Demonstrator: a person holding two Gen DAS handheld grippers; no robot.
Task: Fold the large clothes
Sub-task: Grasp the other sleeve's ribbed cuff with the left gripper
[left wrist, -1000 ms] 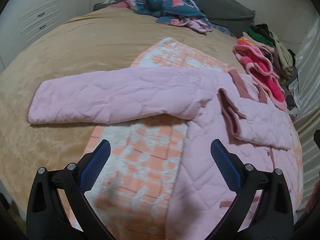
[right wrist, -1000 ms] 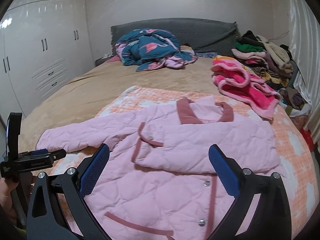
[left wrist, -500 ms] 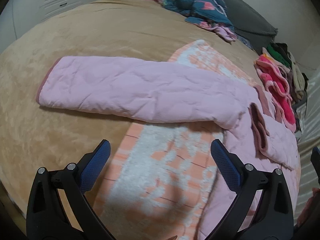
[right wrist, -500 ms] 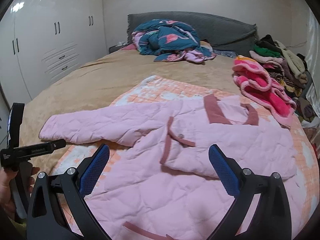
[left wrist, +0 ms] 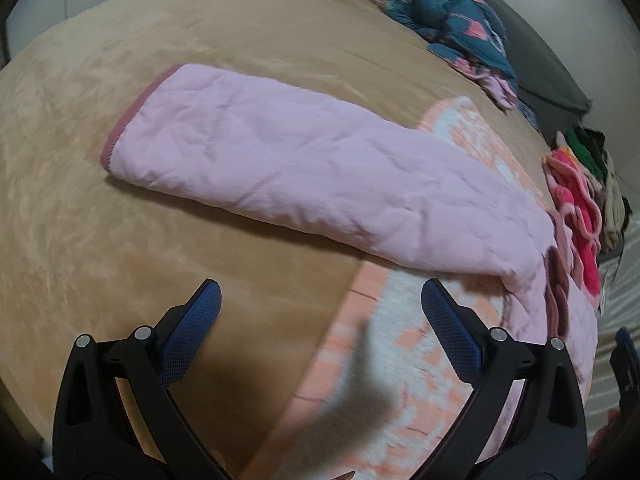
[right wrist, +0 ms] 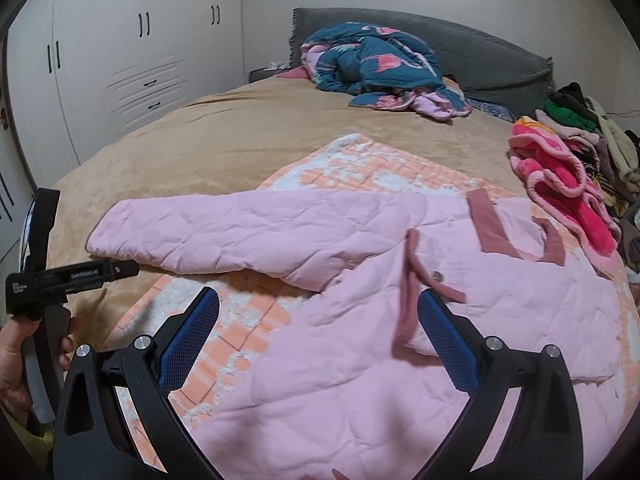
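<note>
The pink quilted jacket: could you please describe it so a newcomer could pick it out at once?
On the tan bed, find the orange-and-white blanket near the foot. The pink quilted jacket lies flat on it, one sleeve stretched onto the tan cover. Unlike the heaped clothes nearby, it is pale pink with dusty-rose trim.

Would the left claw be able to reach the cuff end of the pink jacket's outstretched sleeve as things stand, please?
Probably yes: the left claw is open and empty, and only bare tan bedspread lies between it and the sleeve.

Quilted matt cloth jacket (right wrist: 360,320) on plush velvety bedspread (right wrist: 240,140); wardrobe (right wrist: 100,60) glossy.
</note>
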